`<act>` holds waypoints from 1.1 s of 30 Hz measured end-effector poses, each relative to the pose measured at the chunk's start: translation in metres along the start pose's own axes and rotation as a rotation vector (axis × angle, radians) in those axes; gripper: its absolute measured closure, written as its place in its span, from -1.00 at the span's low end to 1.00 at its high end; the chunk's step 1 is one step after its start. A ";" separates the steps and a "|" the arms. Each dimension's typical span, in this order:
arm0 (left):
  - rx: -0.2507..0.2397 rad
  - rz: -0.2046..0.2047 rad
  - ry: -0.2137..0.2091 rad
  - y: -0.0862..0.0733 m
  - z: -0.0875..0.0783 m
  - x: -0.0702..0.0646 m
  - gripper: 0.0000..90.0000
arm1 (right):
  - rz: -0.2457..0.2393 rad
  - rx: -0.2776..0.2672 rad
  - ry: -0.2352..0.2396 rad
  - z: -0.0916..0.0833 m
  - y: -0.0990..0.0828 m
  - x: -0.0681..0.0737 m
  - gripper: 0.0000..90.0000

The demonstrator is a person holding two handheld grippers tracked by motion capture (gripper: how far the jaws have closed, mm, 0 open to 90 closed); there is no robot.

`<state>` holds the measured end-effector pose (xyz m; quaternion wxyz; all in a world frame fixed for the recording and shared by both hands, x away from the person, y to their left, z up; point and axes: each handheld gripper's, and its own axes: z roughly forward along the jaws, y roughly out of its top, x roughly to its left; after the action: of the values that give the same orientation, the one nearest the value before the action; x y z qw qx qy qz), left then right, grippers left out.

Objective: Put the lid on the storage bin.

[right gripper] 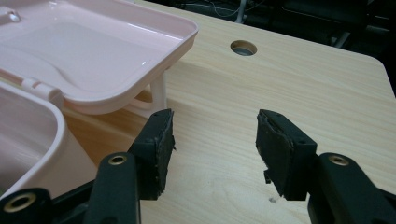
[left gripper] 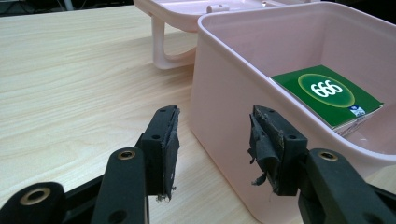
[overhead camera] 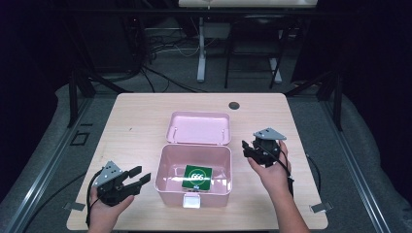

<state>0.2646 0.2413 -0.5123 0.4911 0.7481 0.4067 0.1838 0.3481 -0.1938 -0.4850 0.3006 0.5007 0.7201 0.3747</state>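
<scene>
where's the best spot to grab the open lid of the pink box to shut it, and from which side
Probably the lid's far free edge, approached from the right by the right gripper, whose jaws are open and empty beside it. The lid lies flipped back, propped on its handle, so its thin rim overhangs the table and the jaws could slip over it. The hinge side meets the box.

Pink box [overhead camera: 167, 180] open, green pack [overhead camera: 197, 177] inside; both tongs [overhead camera: 138, 175] [overhead camera: 248, 148] empty, flanking.
</scene>
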 end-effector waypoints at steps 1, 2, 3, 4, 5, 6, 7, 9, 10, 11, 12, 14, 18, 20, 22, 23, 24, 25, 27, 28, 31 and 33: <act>0.002 0.000 0.000 0.000 0.000 0.000 0.15 | 0.001 0.003 0.005 0.001 0.000 0.001 0.03; 0.000 0.001 0.001 0.000 0.000 -0.001 0.15 | 0.000 0.013 0.010 0.002 -0.001 0.001 0.04; 0.003 0.001 0.000 0.000 0.000 -0.001 0.15 | 0.000 0.022 0.017 0.002 -0.001 0.001 0.04; 0.007 0.005 0.000 -0.001 0.001 -0.001 0.15 | 0.012 0.027 0.029 0.003 -0.001 0.002 0.05; 0.007 0.005 0.000 -0.001 0.001 -0.001 0.15 | 0.012 0.027 0.029 0.003 -0.001 0.002 0.05; 0.006 0.003 0.001 -0.001 0.002 -0.002 0.15 | 0.031 0.055 0.058 0.005 -0.002 0.002 0.07; 0.006 0.003 0.001 -0.001 0.002 -0.002 0.14 | 0.031 0.055 0.058 0.005 -0.002 0.002 0.07; 0.021 -0.006 -0.002 -0.002 0.003 0.000 0.13 | 0.049 0.077 0.089 0.009 -0.005 0.003 0.07; 0.021 -0.006 -0.002 -0.002 0.003 0.000 0.13 | 0.049 0.077 0.089 0.009 -0.005 0.003 0.07; 0.024 -0.006 0.000 -0.002 0.004 0.000 0.13 | 0.049 0.087 0.093 0.011 -0.006 0.005 0.08; 0.020 -0.006 -0.001 -0.003 0.004 0.000 0.13 | 0.036 0.095 0.088 0.012 -0.007 0.005 0.08; 0.014 0.000 0.000 -0.002 0.003 0.001 0.13 | 0.029 0.093 0.088 0.012 -0.007 0.006 0.08; 0.006 -0.006 -0.001 -0.002 0.004 0.002 0.13 | 0.033 0.087 0.098 0.011 -0.007 0.008 0.08; 0.011 -0.008 -0.002 -0.001 0.004 0.002 0.13 | 0.035 0.090 0.112 0.010 -0.006 0.007 0.08; 0.011 -0.009 0.001 0.000 0.003 0.003 0.13 | 0.041 0.084 0.135 0.010 -0.004 0.006 0.08; 0.004 -0.011 0.002 0.000 0.004 0.004 0.13 | 0.048 0.087 0.142 0.009 -0.003 0.006 0.08; 0.004 -0.009 0.002 0.001 0.004 0.004 0.13 | 0.054 0.088 0.150 0.009 -0.001 0.006 0.09; 0.001 -0.007 0.004 0.002 0.004 0.005 0.13 | 0.047 0.092 0.156 0.009 0.001 0.005 0.08; 0.006 -0.013 0.005 0.004 0.003 0.006 0.16 | 0.043 0.107 0.173 0.010 0.007 0.006 0.08; 0.002 -0.016 0.007 0.004 0.003 0.007 0.17 | 0.042 0.114 0.183 0.010 0.011 0.006 0.07; -0.004 -0.023 0.004 0.006 0.002 0.007 0.18 | 0.055 0.128 0.236 0.011 0.023 0.006 0.05; 0.002 -0.022 -0.001 0.008 0.001 0.007 0.18 | 0.058 0.141 0.252 0.012 0.030 0.006 0.03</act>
<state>0.2731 0.2451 -0.5069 0.4925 0.7441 0.4150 0.1775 0.3711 -0.1782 -0.4663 0.1608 0.4902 0.7619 0.3915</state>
